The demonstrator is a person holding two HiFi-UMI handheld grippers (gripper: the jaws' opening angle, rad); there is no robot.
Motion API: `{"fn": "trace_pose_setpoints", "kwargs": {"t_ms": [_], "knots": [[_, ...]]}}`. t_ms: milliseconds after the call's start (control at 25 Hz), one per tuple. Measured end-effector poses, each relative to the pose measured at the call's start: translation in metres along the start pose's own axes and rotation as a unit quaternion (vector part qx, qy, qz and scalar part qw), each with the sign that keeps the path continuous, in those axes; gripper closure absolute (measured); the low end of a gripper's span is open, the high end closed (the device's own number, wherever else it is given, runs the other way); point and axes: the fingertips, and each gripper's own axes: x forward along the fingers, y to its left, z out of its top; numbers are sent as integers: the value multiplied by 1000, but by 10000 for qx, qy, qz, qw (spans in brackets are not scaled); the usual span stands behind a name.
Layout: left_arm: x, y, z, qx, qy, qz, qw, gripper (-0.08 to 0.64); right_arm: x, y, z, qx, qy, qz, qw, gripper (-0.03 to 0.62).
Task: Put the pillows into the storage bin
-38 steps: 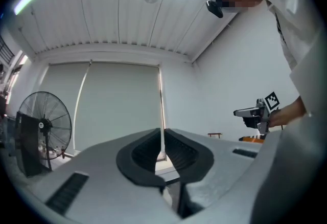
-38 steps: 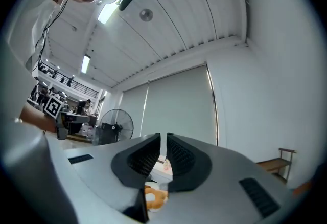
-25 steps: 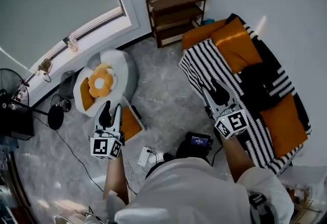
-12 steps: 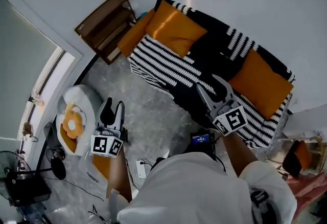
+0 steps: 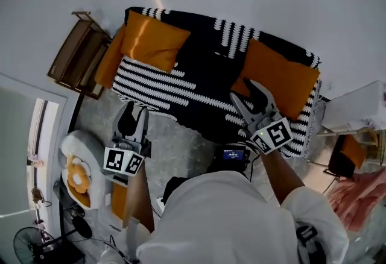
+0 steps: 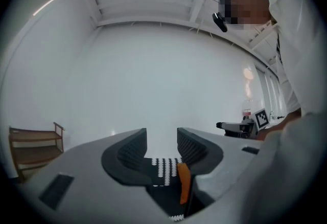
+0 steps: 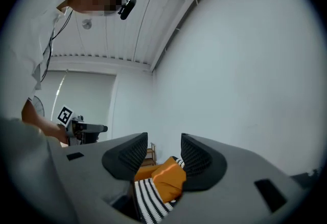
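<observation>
Barely started: the right pillow (image 5: 278,76) lies on the sofa (image 5: 205,76) just beyond the right gripper (image 5: 247,93), whose fingers have just been opening with nothing between them. The left pillow (image 5: 152,41) lies well ahead of the left gripper (image 5: 134,115), fingers apart and empty. Behind those fingers stands what is probably the storage bin (image 5: 67,151).

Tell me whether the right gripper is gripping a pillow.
No, the right gripper has just been opening its jaws, nothing between them; the orange pillow lies beyond on the striped sofa.
</observation>
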Motion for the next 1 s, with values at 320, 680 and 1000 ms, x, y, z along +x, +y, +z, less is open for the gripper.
{"fn": "trace_pose_setpoints", "kwargs": {"t_ms": [320,680,1000], "knots": [[131,-66,-54,-221,565,-1128,9918,379,-77,-116,-33,391,180,-1553,9869,385],[259,-127,-119,-221,1050,-2280,9677,379,-159,-191,-64,449,509,-3083,9489,385],[351,-144,-194,-477,1567,-2839,9447,368,-167,-250,-119,748,1001,-3952,9101,385]]}}
